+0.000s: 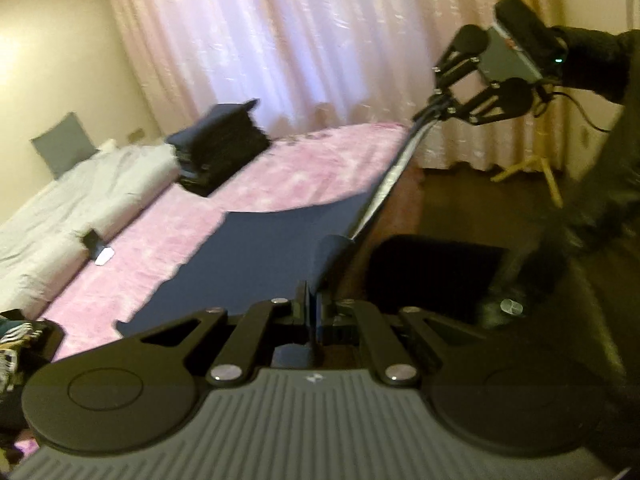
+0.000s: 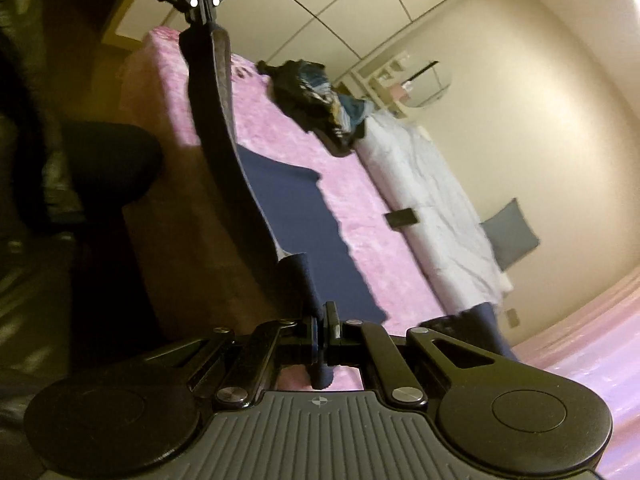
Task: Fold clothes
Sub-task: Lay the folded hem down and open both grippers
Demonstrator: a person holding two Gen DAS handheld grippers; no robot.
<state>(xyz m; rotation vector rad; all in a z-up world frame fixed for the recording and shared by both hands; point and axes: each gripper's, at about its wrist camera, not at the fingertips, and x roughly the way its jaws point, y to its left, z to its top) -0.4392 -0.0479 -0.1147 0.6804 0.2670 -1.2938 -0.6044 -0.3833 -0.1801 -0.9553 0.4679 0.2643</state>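
Navy blue cloth garment (image 1: 256, 256) stretched taut between both tools, far part resting on fuzzy pink bed cover (image 1: 304, 168). Left gripper (image 1: 311, 312) clamped on near edge; right gripper (image 2: 322, 320) clamped on opposite edge. Stack of folded dark clothes (image 1: 222, 146) lies farther up bed.

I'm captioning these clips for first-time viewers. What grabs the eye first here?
A navy garment stretched taut between the left gripper and the right gripper, both shut on its edge, the rest draped over the pink blanket. Behind it, a folded dark stack sits mid-bed, with pale pink curtains filling the background.
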